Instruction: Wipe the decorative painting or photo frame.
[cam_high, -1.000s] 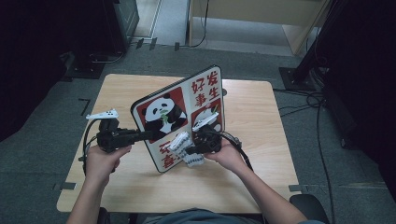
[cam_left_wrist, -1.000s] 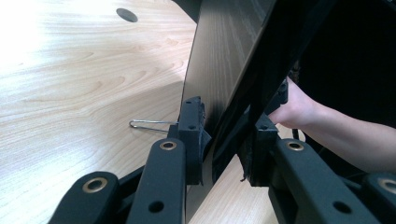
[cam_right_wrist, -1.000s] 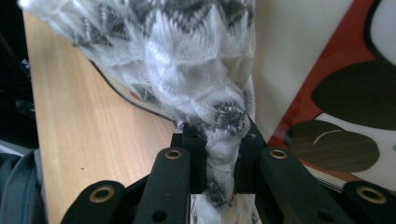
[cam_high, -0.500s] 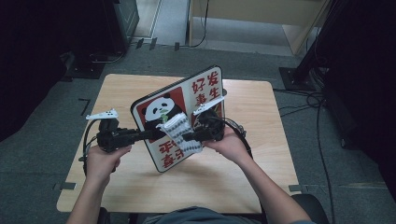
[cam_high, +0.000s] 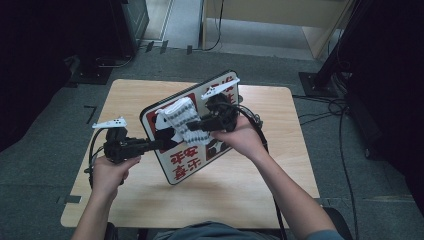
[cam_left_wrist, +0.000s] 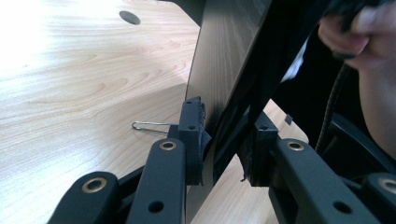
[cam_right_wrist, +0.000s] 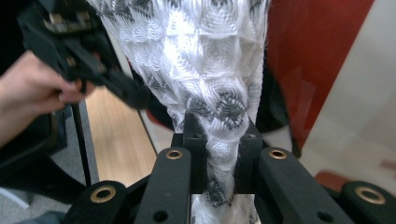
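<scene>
1. Grey carpet ringed the wooden table (cam_high: 250, 200) in the high view, dark equipment standing around it; one panda sign board (cam_high: 195, 165) was propped tilted above the tabletop; the left gripper (cam_high: 162, 144) gripped its left edge while the right gripper (cam_high: 197, 125) pressed one white patterned cloth (cam_high: 182, 117) against the board's printed face; two hands, two grippers, one board, one cloth.

2. Over to the left gripper view: the jaws were closed on the board's thin edge (cam_left_wrist: 219, 140), one pad on either face; the board rose steeply away from the camera, its lower end hidden behind the jaws, so contact with the table couldn't be told; one wire clip (cam_left_wrist: 149, 125) lay on the wood just beyond the jaws; the other hand (cam_left_wrist: 359, 37) showed at top right.

3. Right gripper view: the jaws were pinched tight on a bunched neck of the cloth (cam_right_wrist: 219, 154), which fanned out wide above them; red and white print of the board (cam_right_wrist: 327, 70) sat behind; the left gripper (cam_right_wrist: 84, 51) showed farther off.

4. Judgement: this looked like mid-wipe of the board's face; the next move called for a steady drag of the cloth across the print, the left grip holding firm so the board didn't twist.
</scene>
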